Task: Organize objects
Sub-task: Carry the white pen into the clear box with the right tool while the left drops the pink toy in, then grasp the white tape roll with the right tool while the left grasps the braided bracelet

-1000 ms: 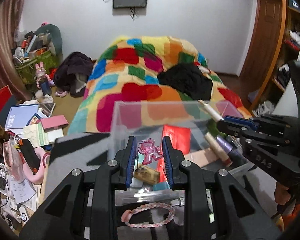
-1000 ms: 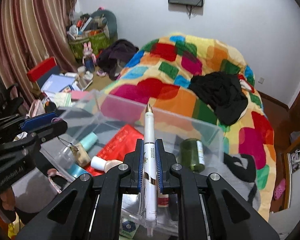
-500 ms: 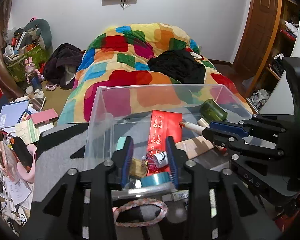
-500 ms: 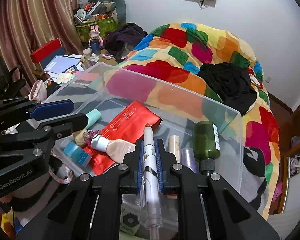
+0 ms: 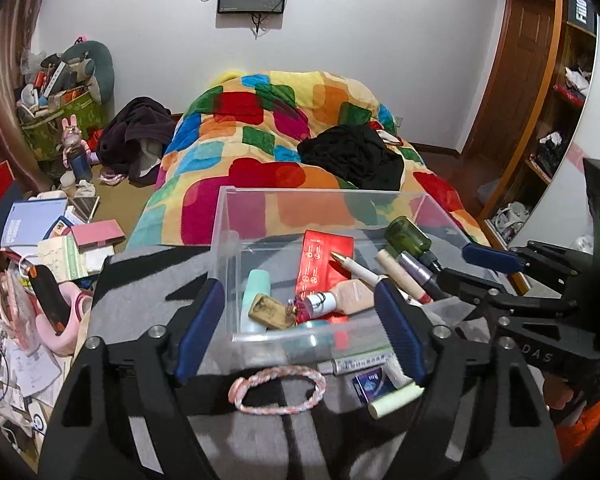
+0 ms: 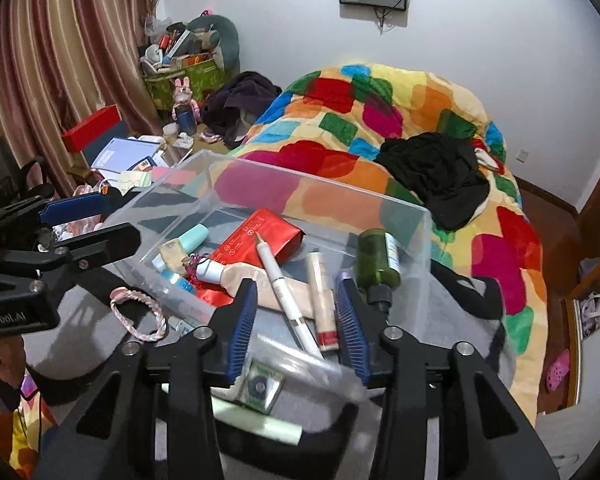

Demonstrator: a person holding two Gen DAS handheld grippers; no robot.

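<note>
Both claws (image 5: pixel 300 320) (image 6: pixel 296 312) tilted downward, empty, over clear bin (image 5: pixel 228 216).

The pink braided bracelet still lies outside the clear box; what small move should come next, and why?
Probably lower the left gripper onto the pink braided bracelet. Its jaws have just been opening and hold nothing, the bracelet lies just below them on the grey cloth, outside the clear box.

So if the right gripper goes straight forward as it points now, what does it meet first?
Probably the white pen lying in the clear box, between the right gripper's open jaws; depth is unclear.
</note>
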